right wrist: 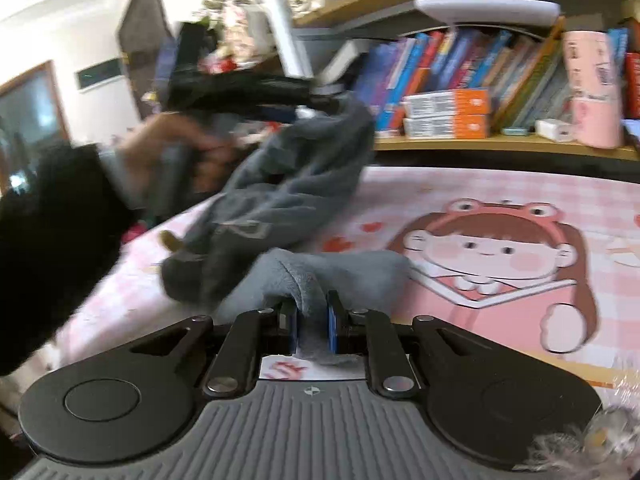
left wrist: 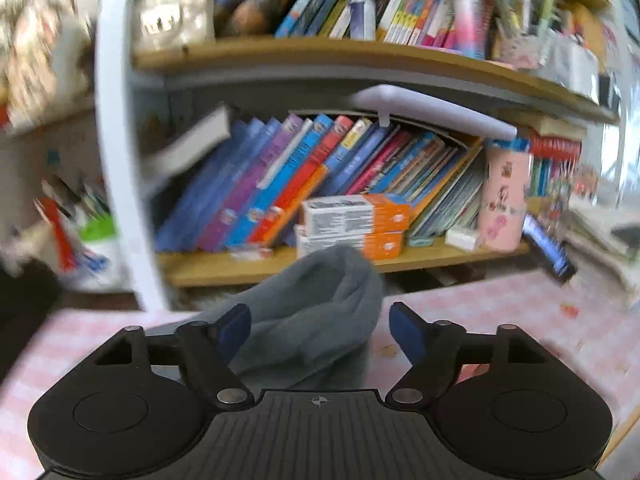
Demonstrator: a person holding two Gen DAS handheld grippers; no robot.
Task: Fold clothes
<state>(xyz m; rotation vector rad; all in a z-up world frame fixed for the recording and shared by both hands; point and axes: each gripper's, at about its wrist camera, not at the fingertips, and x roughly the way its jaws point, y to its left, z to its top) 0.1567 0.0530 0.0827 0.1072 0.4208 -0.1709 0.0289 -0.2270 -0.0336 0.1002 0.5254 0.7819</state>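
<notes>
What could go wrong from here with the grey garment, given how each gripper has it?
1. The left gripper is open, so the grey garment merely drapes over a finger and may slide off.
2. The right gripper pinches only a small fold; a hard pull might slip it free.
3. The cloth is lifted close to the orange boxes on the shelf; a swing might knock them.

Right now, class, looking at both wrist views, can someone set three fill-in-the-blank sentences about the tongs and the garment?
1. The right tongs are ____ on a fold of the grey fleece garment.
2. The left tongs stand ____, with the garment lying between them.
3. The pink checked cloth on the table shows a cartoon ____.

Missing words: shut; open; girl
</notes>
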